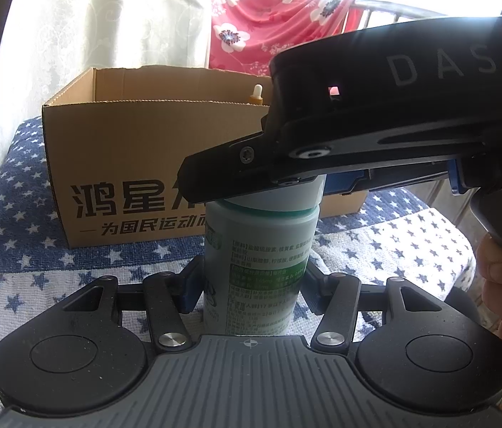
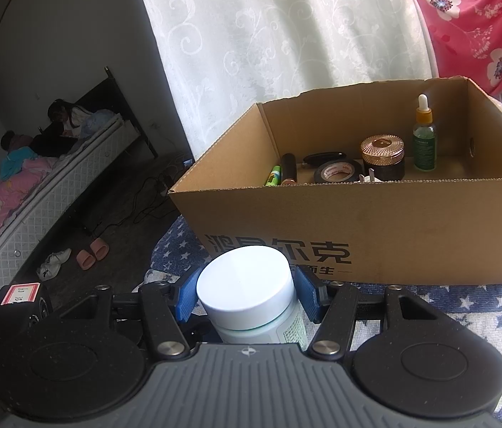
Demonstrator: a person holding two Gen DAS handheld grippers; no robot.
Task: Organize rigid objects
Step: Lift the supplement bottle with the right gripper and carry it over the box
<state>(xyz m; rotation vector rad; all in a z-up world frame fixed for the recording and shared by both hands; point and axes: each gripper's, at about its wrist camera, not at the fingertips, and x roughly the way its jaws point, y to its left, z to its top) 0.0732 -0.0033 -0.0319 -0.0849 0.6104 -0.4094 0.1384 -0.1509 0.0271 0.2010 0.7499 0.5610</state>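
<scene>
A pale green bottle (image 1: 261,249) with a green printed label stands upright on the star-patterned cloth (image 1: 37,249), in front of an open cardboard box (image 1: 126,164). My left gripper (image 1: 251,278) is shut on the bottle's body, its pads against both sides. From the right, my right gripper (image 2: 245,296) reaches over and is shut on the bottle's white cap (image 2: 245,281); one of its blue pads (image 2: 185,299) presses on each side of the cap. In the left wrist view its near finger (image 1: 222,171) hides part of the cap.
The box (image 2: 393,221) holds a dropper bottle (image 2: 424,135), a gold-lidded jar (image 2: 382,157), a black tape roll (image 2: 338,171) and a dark tube (image 2: 288,167). A hand (image 1: 500,285) holds the right gripper. Left of the cloth the floor drops away, with slippers (image 2: 92,251) and a bed (image 2: 37,192).
</scene>
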